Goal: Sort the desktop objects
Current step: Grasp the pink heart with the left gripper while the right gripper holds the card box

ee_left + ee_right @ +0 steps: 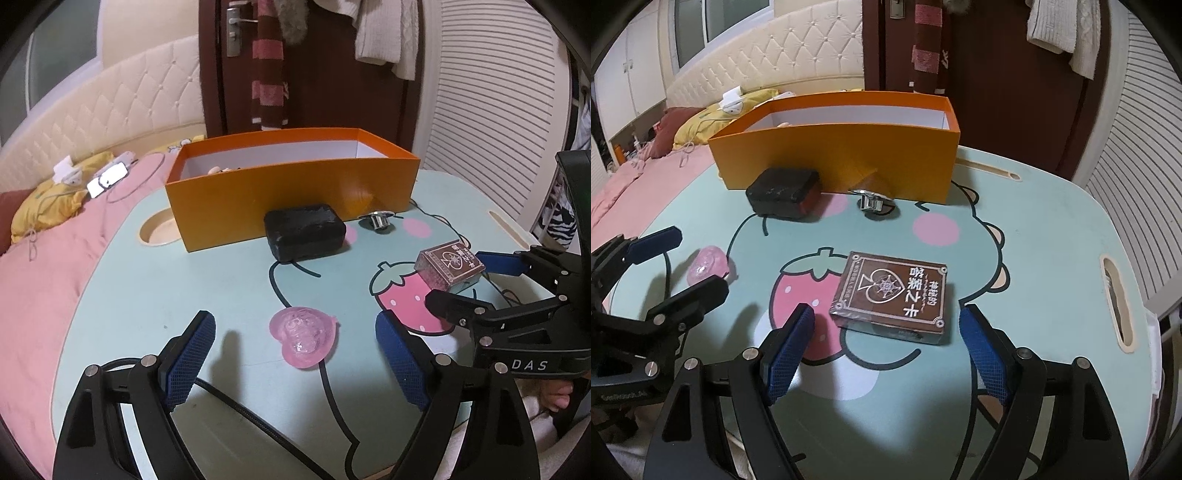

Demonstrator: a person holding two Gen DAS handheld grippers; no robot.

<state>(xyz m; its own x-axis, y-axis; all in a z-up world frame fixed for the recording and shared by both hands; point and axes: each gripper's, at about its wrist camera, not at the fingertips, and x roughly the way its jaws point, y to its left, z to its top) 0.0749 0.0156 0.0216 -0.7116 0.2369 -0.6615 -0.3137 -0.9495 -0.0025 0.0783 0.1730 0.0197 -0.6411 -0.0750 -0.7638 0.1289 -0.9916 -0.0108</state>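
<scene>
A pink heart-shaped case lies on the pale green table, between the open fingers of my left gripper; it also shows in the right wrist view. A brown card box lies just ahead of my open right gripper; it also shows in the left wrist view, where the right gripper sits around it. A black case and a small metal clip lie before the orange box.
The table has a cartoon strawberry print and slots near its right edge. A pink bed with a yellow cloth and chargers lies to the left. A dark door with hanging clothes stands behind.
</scene>
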